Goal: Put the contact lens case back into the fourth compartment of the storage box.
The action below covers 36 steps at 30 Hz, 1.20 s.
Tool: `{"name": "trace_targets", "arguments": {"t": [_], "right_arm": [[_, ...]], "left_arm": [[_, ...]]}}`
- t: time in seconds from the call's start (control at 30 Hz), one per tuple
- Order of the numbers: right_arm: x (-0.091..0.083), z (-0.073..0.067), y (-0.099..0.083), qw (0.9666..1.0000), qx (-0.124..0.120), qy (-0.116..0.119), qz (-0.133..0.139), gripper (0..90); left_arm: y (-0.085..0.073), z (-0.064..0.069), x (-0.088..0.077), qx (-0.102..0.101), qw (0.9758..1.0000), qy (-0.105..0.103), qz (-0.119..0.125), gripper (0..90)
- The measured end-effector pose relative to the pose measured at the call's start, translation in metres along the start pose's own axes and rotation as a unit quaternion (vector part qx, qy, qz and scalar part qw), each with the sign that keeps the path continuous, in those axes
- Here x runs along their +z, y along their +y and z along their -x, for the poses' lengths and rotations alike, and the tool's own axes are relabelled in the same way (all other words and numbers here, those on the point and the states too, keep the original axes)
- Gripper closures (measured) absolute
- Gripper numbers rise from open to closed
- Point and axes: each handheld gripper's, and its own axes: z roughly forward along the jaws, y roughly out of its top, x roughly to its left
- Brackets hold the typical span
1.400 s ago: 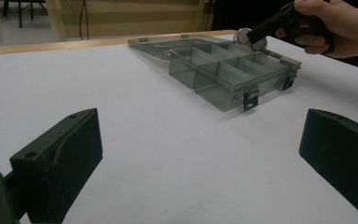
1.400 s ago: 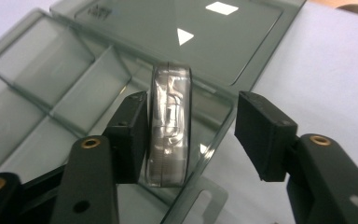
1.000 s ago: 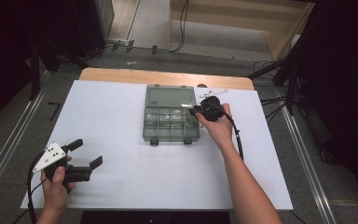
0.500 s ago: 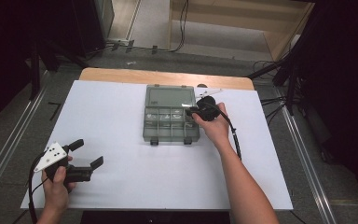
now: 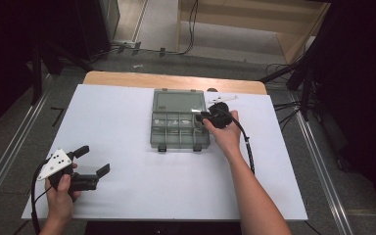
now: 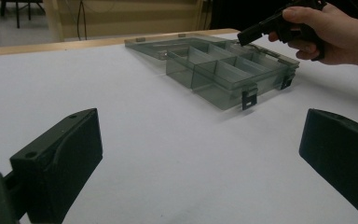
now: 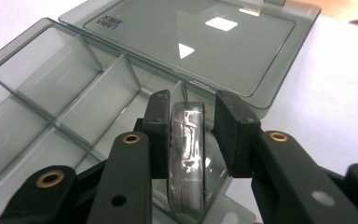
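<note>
Holding a Small Round Case on Edge Over the Open Organiser Box

Hanging over the right end of the organiser box, the right gripper has a small clear round case between its jaws. The right gripper view shows the case standing on edge. One jaw lies flat against one face, while a thin gap shows between the other jaw and the other face. The jaws have just been opening a little, so they stand loosely about the case, and the grip looks slack rather than firm. The lower rim of the case sits down inside a compartment at that end of the box, though whether it touches the floor of the compartment cannot be told.

The box is smoky grey plastic, split into several compartments by thin walls, and its lid lies folded back flat on the far side. It rests near the far middle of the white table, with two dark latches on its near wall.

Well away, at the near left corner of the table, the left gripper sits low in the person's left hand. Its jaws are spread wide with nothing between them, and bare table shows in the gap in the left gripper view.
</note>
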Motion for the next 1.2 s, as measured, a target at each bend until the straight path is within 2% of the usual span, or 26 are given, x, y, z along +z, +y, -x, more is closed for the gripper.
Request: {"name": "trace_targets", "arguments": {"t": [0.07, 0.2, 0.3, 0.47, 0.63, 0.77, 0.83, 0.93, 1.0, 1.07, 1.13, 1.2], "right_arm": [[-0.004, 0.000, -0.002, 0.9999, -0.003, -0.003, 0.009, 65.4], [-0.010, 0.002, -0.005, 0.9998, -0.004, 0.005, 0.020, 68.6], [-0.014, 0.005, -0.007, 0.9995, 0.006, 0.016, 0.027, 73.2], [-0.022, 0.008, -0.007, 0.9990, 0.007, 0.021, 0.038, 72.2], [-0.029, 0.007, -0.006, 0.9981, 0.003, 0.031, 0.052, 52.9], [-0.033, 0.009, -0.007, 0.9975, 0.012, 0.036, 0.060, 35.4], [-0.035, 0.010, -0.009, 0.9970, 0.016, 0.032, 0.069, 26.3], [-0.038, 0.011, -0.012, 0.9962, 0.020, 0.040, 0.074, 9.6], [-0.040, 0.012, -0.014, 0.9959, 0.024, 0.040, 0.078, 7.9], [-0.041, 0.012, -0.016, 0.9956, 0.026, 0.040, 0.080, 0.0], [-0.042, 0.012, -0.018, 0.9948, 0.026, 0.049, 0.085, 0.0], [-0.043, 0.012, -0.019, 0.9948, 0.026, 0.047, 0.086, 0.0]], "left_arm": [[0.000, 0.000, 0.001, 0.000, 1.0000, 0.000, 0.000, 0.0], [0.003, 0.002, 0.004, 0.004, 1.0000, -0.001, -0.001, 0.0], [0.005, 0.005, 0.008, 0.004, 1.0000, -0.005, 0.001, 0.0], [0.011, 0.012, 0.015, 0.008, 0.9998, -0.016, 0.004, 0.0], [0.018, 0.017, 0.025, 0.010, 0.9997, -0.023, 0.002, 0.0], [0.023, 0.021, 0.034, 0.017, 0.9995, -0.027, -0.004, 0.0], [0.026, 0.023, 0.039, 0.020, 0.9993, -0.030, -0.006, 0.0], [0.031, 0.025, 0.047, 0.024, 0.9990, -0.037, -0.008, 0.0], [0.035, 0.025, 0.052, 0.026, 0.9987, -0.043, -0.009, 0.0], [0.038, 0.026, 0.057, 0.028, 0.9985, -0.046, -0.010, 0.0], [0.041, 0.027, 0.062, 0.032, 0.9984, -0.046, -0.011, 0.0], [0.043, 0.028, 0.067, 0.034, 0.9982, -0.048, -0.011, 0.0]]}}
